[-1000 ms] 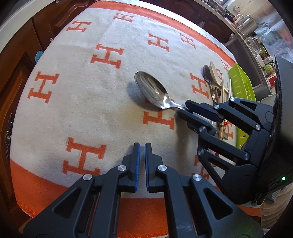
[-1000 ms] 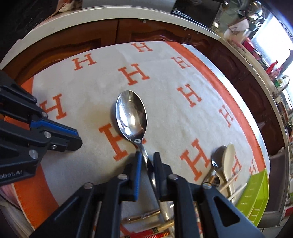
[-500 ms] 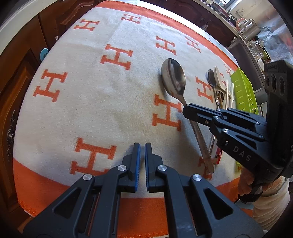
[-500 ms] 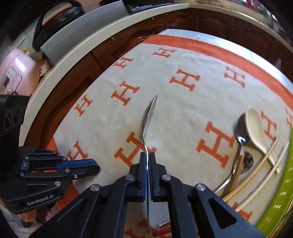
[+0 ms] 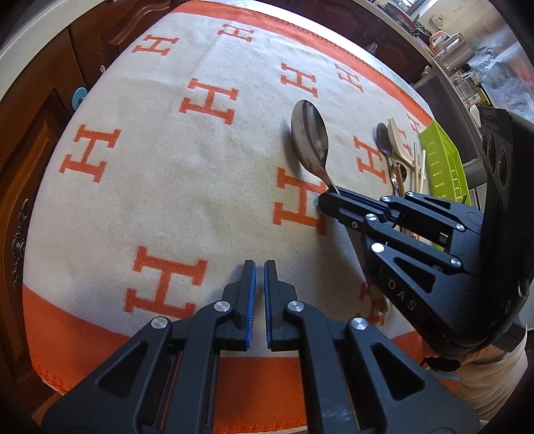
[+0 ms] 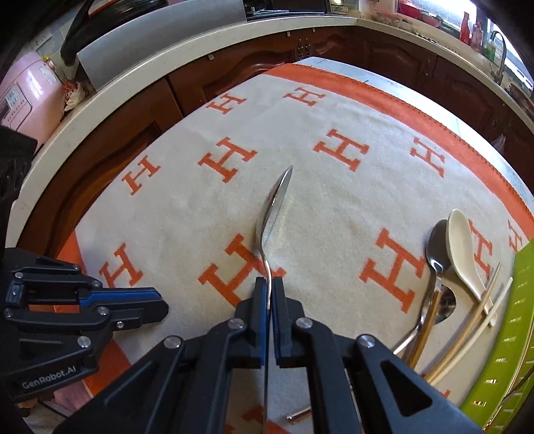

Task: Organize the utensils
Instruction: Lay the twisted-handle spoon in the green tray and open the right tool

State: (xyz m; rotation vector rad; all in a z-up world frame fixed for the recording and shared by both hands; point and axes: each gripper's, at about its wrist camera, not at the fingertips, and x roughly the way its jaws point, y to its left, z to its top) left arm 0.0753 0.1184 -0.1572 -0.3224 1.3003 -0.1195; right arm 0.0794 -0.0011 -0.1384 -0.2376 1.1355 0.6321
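Over the H-patterned cloth [image 5: 200,187] on the desk, the right gripper [image 6: 269,283] pinches the big steel spoon [image 6: 272,213] by its neck, bowl jutting ahead edge-up, while the left gripper [image 5: 259,267] hangs clenched, empty.

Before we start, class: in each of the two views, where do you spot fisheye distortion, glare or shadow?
Left wrist view: the blanket's orange border bows into a curve, and the big metal spoon casts a dark shadow to its left. Right wrist view: the countertop edge bends in an arc, the window corner at upper right is blown out, and the spoon's bowl, seen edge-on, glints.
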